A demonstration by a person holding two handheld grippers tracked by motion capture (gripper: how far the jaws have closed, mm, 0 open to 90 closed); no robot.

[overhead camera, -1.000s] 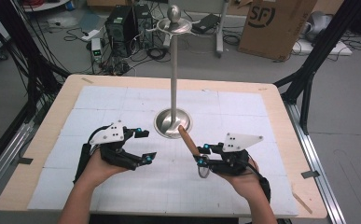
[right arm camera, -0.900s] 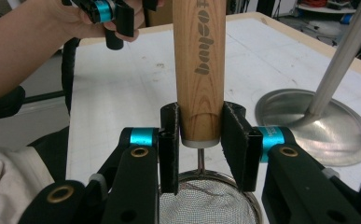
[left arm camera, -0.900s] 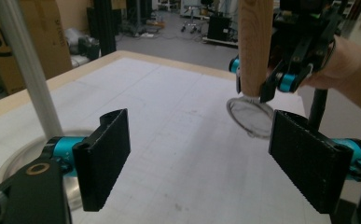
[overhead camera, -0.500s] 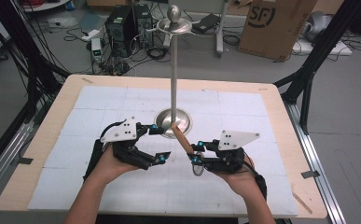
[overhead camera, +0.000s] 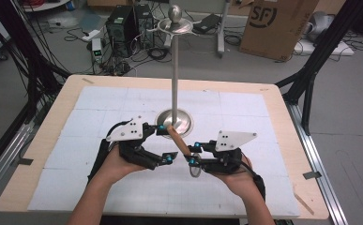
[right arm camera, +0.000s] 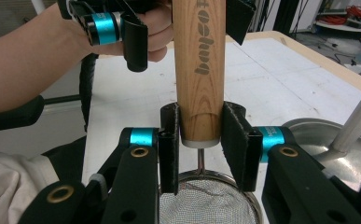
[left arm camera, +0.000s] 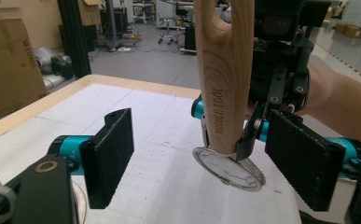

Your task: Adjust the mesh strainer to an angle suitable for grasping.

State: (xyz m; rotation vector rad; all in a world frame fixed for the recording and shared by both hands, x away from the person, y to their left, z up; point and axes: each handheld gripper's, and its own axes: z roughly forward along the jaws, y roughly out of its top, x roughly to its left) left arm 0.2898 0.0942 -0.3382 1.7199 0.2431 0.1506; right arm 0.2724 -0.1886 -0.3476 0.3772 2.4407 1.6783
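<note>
We hold a small wooden-handled strainer (overhead camera: 183,146) over the white mat (overhead camera: 245,117), just in front of the metal stand (overhead camera: 174,84).

Our right gripper (overhead camera: 194,152) has its jaws clamped on the lower end of the wooden handle (right arm camera: 200,70), the mesh bowl (right arm camera: 206,205) hanging just past them. Our left gripper (overhead camera: 166,143) stands wide open, one jaw on either side of the handle's upper end, touching nothing, as the left gripper view shows.

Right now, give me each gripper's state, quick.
Left gripper: open, fingers either side of the wooden handle, not touching it.
Right gripper: closed on the strainer by its wooden handle.
</note>
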